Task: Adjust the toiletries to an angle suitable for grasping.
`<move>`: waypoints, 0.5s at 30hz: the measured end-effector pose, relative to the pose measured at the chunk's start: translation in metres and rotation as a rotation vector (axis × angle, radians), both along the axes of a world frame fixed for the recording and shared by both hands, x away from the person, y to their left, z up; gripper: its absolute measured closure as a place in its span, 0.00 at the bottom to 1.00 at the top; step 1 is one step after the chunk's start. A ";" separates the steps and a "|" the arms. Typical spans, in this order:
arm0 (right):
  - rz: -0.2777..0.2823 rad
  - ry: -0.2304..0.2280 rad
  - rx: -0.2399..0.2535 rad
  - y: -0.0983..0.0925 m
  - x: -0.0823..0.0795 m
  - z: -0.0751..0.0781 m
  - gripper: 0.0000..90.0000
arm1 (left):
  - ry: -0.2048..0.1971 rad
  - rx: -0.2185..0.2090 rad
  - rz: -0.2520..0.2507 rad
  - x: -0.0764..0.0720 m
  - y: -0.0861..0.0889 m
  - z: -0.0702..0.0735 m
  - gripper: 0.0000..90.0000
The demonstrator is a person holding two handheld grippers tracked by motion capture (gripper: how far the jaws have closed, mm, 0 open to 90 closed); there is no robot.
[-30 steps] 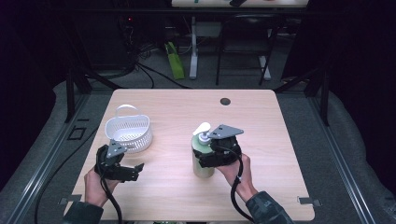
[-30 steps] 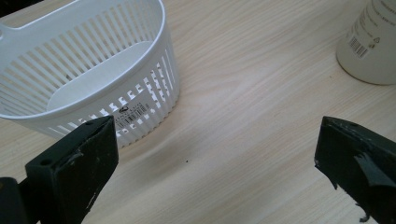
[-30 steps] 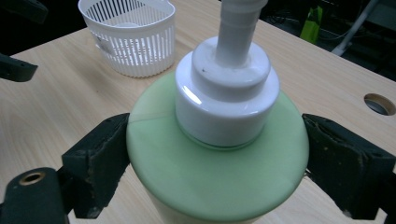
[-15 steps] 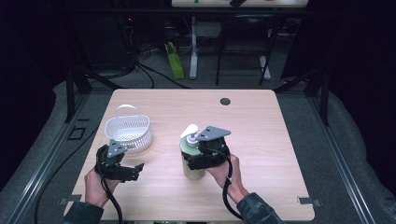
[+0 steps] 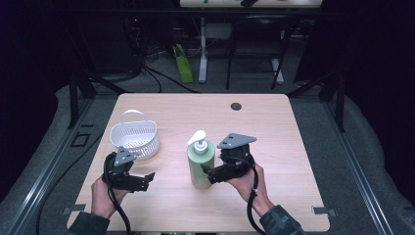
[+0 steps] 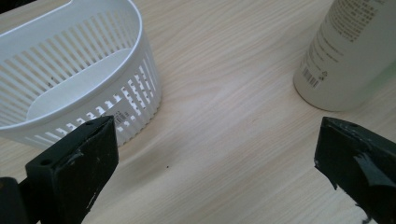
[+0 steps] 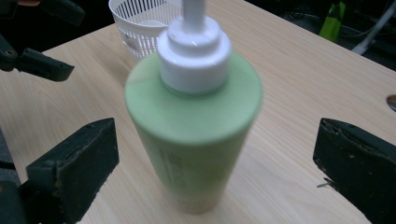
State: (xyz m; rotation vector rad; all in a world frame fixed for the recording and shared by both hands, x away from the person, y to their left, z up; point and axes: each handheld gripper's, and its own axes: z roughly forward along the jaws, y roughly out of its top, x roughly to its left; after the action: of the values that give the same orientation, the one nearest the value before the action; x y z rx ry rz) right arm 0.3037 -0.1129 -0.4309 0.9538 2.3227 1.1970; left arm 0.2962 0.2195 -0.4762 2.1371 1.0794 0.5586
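As bottle (image 5: 200,164) shifted left — upright.

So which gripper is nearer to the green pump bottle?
Right. The right gripper is open at the green pump bottle, jaws either side; the left gripper sits apart, near the white basket.

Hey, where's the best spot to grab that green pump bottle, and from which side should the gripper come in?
Grip the green pump bottle around its round body, below the shoulder, coming in level from the side of the right gripper, whose open jaws already flank it. It stands upright on the table, so the straight walls probably give the pads parallel faces. The white pump head looks too narrow and may depress.
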 end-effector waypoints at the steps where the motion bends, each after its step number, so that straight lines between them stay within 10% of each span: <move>1: -0.005 0.004 -0.002 -0.006 -0.002 0.000 0.00 | 0.001 -0.006 -0.001 0.000 -0.002 0.000 0.00; 15: -0.259 0.148 -0.042 -0.113 -0.032 -0.039 0.00 | -0.001 -0.023 -0.079 0.001 -0.038 0.003 0.00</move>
State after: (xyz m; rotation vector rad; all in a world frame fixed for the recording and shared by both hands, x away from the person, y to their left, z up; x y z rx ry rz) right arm 0.2714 -0.2257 -0.4701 1.3212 2.2364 0.9994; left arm 0.2977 0.1810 -0.4736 2.1486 0.9918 0.5085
